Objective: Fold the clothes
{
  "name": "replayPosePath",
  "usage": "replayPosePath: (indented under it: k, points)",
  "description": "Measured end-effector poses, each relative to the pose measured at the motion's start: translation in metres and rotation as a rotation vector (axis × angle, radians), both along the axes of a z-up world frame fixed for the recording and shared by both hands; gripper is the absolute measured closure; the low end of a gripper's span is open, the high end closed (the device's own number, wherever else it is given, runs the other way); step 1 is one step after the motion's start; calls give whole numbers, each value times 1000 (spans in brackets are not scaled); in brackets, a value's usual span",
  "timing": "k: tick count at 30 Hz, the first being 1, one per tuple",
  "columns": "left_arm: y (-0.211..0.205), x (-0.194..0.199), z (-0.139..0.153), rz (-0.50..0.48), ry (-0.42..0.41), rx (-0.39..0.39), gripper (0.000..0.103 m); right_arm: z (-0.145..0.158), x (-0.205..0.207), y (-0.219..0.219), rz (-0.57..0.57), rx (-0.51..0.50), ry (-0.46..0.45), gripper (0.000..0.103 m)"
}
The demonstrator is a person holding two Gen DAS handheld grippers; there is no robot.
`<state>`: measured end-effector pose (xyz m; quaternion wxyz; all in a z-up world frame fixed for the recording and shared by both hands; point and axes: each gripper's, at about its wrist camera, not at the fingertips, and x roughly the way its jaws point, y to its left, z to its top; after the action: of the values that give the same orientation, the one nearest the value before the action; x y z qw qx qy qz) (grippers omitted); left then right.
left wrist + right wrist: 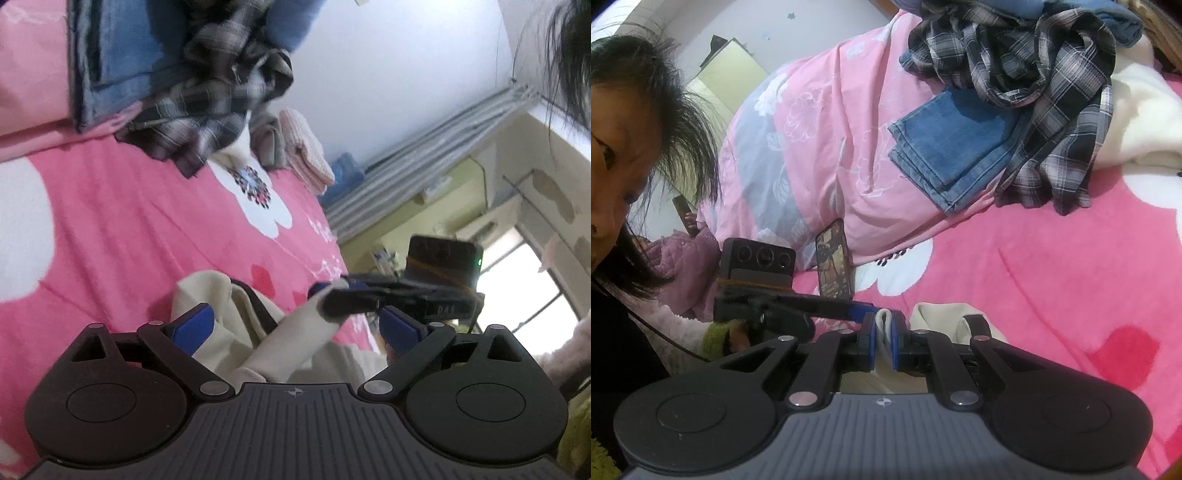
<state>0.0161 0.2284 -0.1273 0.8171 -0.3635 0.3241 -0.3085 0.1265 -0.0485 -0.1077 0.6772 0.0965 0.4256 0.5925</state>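
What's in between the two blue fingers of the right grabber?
A fold of the cream garment sits pinched between the right gripper's blue fingers. The right wrist view shows it best, and nothing else is in the gap.

Bed covered by hot-pink blanket (pixel 129 236) with large white flower prints. Pale pink floral quilt (pixel 820 147) bunched at 11 o'clock in right wrist view. White wall (pixel 388 74) at 1 o'clock in left wrist view; grey pipes (pixel 424 155) run along it. Bright window (pixel 535 288) at 3 o'clock. Yellow-green cabinet (pixel 731 77) at 10 o'clock, right view.
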Motion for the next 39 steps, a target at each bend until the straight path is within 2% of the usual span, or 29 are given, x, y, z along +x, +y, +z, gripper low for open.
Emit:
replayPosePath:
  k: [4, 9, 15, 17, 20, 24, 27, 30, 31, 35, 37, 39]
  points:
    - [6, -1, -2, 33, 11, -12, 6, 0, 1, 1, -4, -5, -4, 95]
    - [8, -5, 6, 58, -12, 27, 6, -9, 9, 15, -10, -16, -28, 95]
    - [-10, -16, 19, 38, -60, 169, 6, -45, 30, 51, -59, -153, -55, 94]
    - [-18, -19, 23, 28, -62, 242, 7, -57, 36, 59, -91, -199, -39, 90]
    - [-26, -28, 33, 8, -107, 328, 7, -50, 38, 49, -179, -180, -25, 89]
    - [-35, -36, 42, -20, -136, 399, 7, -21, 34, 10, -333, -123, -19, 88]
    - [-41, -36, 44, -34, -130, 429, 7, 1, 28, -32, -480, -83, 9, 88]
    - [-49, -32, 42, -44, -104, 458, 7, 24, 11, -86, -615, -89, 10, 88]
    - [-53, -30, 41, -47, -86, 469, 7, 32, 2, -104, -662, -96, 3, 88]
    - [-65, -22, 40, -49, 20, 508, 7, 56, -52, -187, -914, -96, -6, 70]
    - [-69, -21, 42, -61, 47, 524, 7, 60, -81, -227, -1042, -89, 16, 70]
    - [-77, -21, 45, -77, 39, 577, 7, 61, -109, -260, -1145, -92, 39, 70]
